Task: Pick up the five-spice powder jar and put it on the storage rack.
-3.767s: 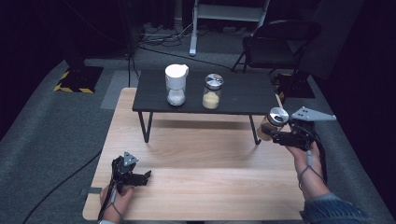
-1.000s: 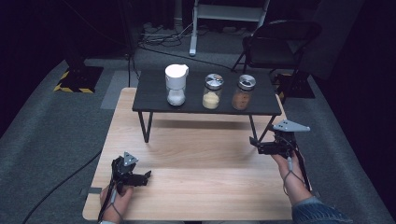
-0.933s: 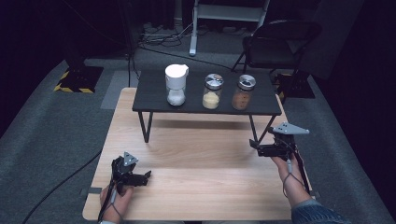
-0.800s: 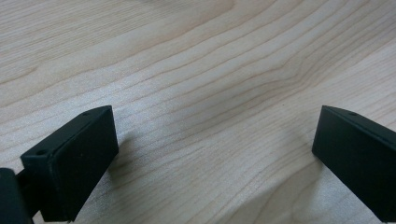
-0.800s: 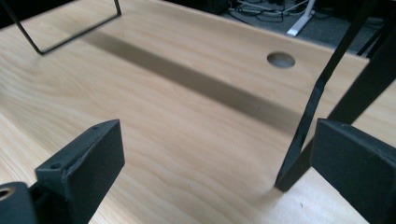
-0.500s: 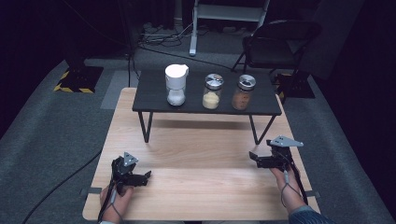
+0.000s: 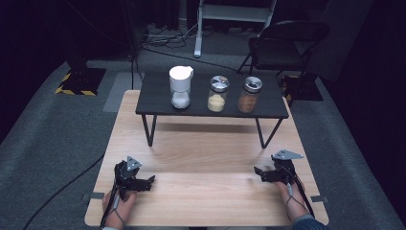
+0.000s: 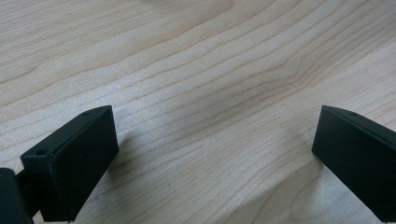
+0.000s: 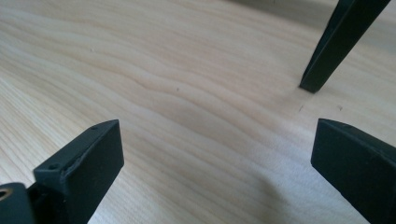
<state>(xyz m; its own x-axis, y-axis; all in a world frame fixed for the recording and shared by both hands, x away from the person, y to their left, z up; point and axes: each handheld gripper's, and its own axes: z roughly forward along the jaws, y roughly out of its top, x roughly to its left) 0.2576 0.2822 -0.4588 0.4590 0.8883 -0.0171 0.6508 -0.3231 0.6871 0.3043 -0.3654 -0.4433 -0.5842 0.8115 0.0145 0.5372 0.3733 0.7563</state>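
A low black stand [image 7: 158,104] sits at the back of the wooden table [image 7: 206,153]. On it stand a white lidded container [image 7: 180,86], a jar of yellow powder [image 7: 217,94] and a jar of brown powder [image 7: 249,94]. My left gripper [image 7: 150,181] rests on the near left of the table, open, with bare wood between its jaws [image 8: 214,119]. My right gripper [image 7: 259,175] lies at the near right, also open and empty [image 9: 214,130]. One black leg of the stand [image 9: 334,42] rises ahead of it.
A dark folding chair [image 7: 287,43] and a white frame [image 7: 198,28] stand on the grey carpet behind the table. Cables trail across the floor at the left. Open wood lies between the two grippers and under the stand.
The brown jar went from my right gripper onto the stand's right end. That gripper then let go and drew back down to the near right of the table. The left gripper stayed put.
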